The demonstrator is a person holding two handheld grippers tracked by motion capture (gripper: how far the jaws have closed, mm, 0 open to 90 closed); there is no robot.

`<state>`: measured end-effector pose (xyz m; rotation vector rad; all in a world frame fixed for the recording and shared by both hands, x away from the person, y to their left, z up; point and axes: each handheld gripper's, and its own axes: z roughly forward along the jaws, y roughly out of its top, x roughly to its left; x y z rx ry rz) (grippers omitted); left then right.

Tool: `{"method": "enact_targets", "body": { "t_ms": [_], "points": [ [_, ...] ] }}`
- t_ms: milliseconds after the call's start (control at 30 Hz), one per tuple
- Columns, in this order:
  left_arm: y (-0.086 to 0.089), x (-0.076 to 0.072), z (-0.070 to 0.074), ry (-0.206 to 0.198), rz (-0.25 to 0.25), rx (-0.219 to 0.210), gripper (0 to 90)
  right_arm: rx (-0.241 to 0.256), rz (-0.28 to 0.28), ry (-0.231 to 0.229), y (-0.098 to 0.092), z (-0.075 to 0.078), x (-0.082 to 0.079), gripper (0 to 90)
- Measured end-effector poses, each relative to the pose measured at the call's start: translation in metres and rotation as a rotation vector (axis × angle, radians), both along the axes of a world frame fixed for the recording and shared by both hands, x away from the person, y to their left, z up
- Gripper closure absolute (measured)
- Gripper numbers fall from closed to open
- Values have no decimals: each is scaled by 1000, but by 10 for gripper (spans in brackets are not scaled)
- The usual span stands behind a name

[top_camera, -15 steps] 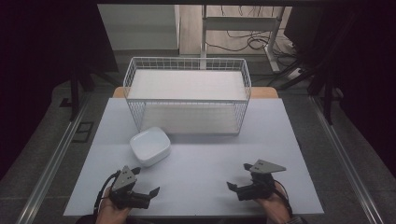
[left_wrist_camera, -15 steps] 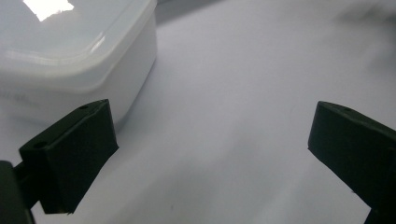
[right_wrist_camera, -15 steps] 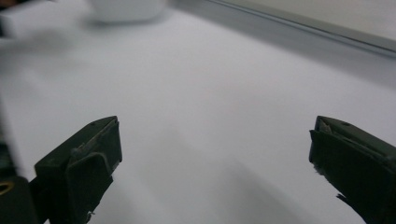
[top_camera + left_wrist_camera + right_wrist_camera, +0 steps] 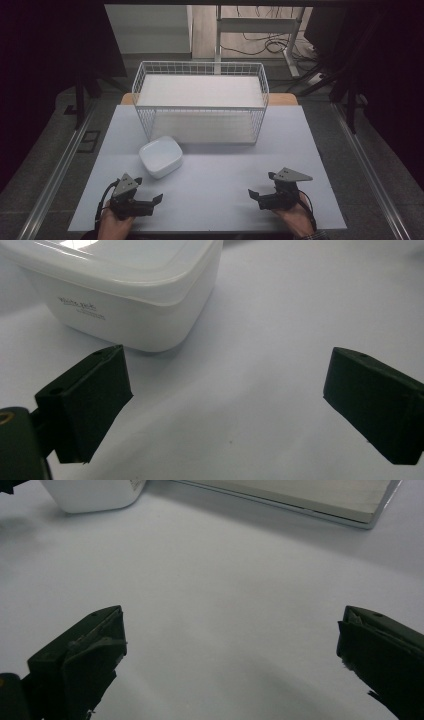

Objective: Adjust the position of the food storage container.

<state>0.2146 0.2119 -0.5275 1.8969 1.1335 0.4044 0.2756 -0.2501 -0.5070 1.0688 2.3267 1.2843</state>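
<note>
Left gripper view: the left gripper has its jaws spread wide with bare table between them, holding nothing. Just beyond its left jaw sits the white square bowl, close but apart from the jaw; the bowl's top and far side are cut off by the frame edge. Small grey print on its side wall is too blurred to read.

Right gripper view: the right gripper is likewise wide apart and empty, over plain table surface. The bowl's lower corner shows at top left, mostly cropped. The base of the wire basket crosses the top, its upper part out of frame.

High view: left gripper near the front left of the table, right gripper near the front right, well apart, each held by a hand partly cut off at the bottom edge. The bowl lies between the left gripper and the wire basket, just in front of the basket's near left corner. Surroundings beyond the table are dark and hard to make out.
</note>
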Motion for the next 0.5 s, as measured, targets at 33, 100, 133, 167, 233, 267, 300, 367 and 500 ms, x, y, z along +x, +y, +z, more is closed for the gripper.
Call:
{"method": "enact_targets", "body": {
  "t_ms": [33, 100, 133, 167, 233, 267, 300, 367, 500],
  "points": [
    [1, 0, 0, 6, -2, -2, 40, -2, 1, -1, 0, 0, 0, 0],
    [2, 1, -1, 18, -1, -2, 26, -7, 4, 2, 2, 0, 0, 0],
    [3, 1, -1, 20, -4, -10, 21, -14, 3, 3, 2, 0, 0, 0],
    [3, 1, -1, 20, -4, -10, 22, -14, 3, 3, 2, 0, 0, 0],
    [7, 1, 2, 19, -9, -41, 32, -28, 12, 10, 5, 0, -1, 0],
    [8, 1, 2, 18, -4, -31, 46, -36, 16, 8, 5, 0, -1, 0],
    [8, 1, 2, 22, -2, -20, 65, -39, 16, 10, 6, 0, -1, 0],
    [10, 2, 1, 34, 3, -3, 100, -50, 13, 13, 7, 0, -2, 0],
    [14, 5, 1, 54, 11, -5, 195, -49, 7, 15, 7, 0, -2, 32]
  ]
}}
